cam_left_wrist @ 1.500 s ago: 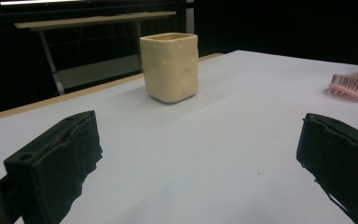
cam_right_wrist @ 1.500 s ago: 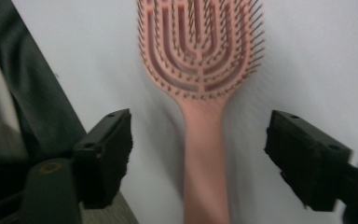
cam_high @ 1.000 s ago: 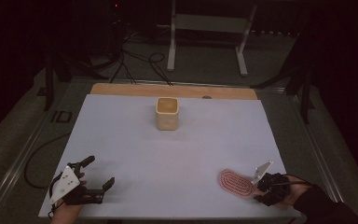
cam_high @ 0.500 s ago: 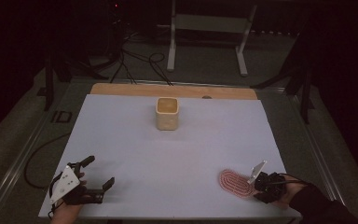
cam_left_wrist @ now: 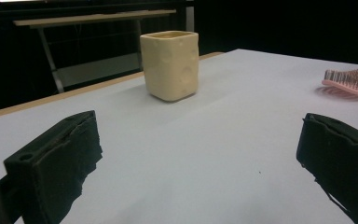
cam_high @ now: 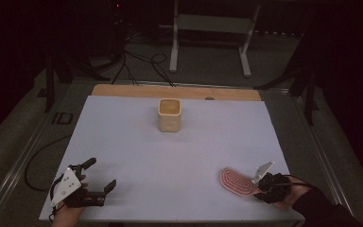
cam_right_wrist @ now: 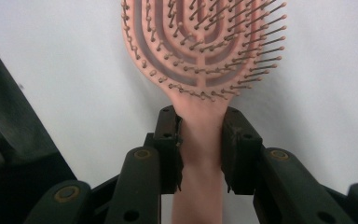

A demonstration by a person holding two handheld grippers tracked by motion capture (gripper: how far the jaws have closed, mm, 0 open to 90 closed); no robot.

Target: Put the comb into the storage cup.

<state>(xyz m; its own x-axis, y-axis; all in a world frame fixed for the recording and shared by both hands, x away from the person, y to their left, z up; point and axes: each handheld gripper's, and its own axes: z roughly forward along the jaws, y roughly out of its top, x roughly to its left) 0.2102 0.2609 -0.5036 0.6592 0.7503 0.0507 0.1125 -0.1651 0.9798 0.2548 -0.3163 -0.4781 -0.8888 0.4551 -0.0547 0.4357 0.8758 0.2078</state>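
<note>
A pink hairbrush [cam_high: 236, 182] lies bristles up near the table's front right edge. My right gripper [cam_high: 263, 185] is at its handle. In the right gripper view the jaws have just been closing, and both pads press on the handle below the brush head [cam_right_wrist: 200, 42], so the right gripper [cam_right_wrist: 200, 135] is shut on it. A cream square cup [cam_high: 170, 115] stands upright at the far middle of the table. My left gripper [cam_high: 101, 173] rests at the front left, open and with nothing in it. The left gripper view shows the cup [cam_left_wrist: 170, 65] ahead between the wide jaws and the brush [cam_left_wrist: 354, 81] at far right.
A white sheet [cam_high: 194, 156] covers the table, with a wooden strip [cam_high: 123, 91] along its far edge. Beyond it, a metal stand [cam_high: 208, 28] and cables [cam_high: 142, 61] are on the dark floor. A cable [cam_high: 38, 156] hangs off the left side.
The right gripper's jaws have drawn in around the brush handle and its grey plate has tilted slightly. Both hands, the cup and the brush stay in place.
</note>
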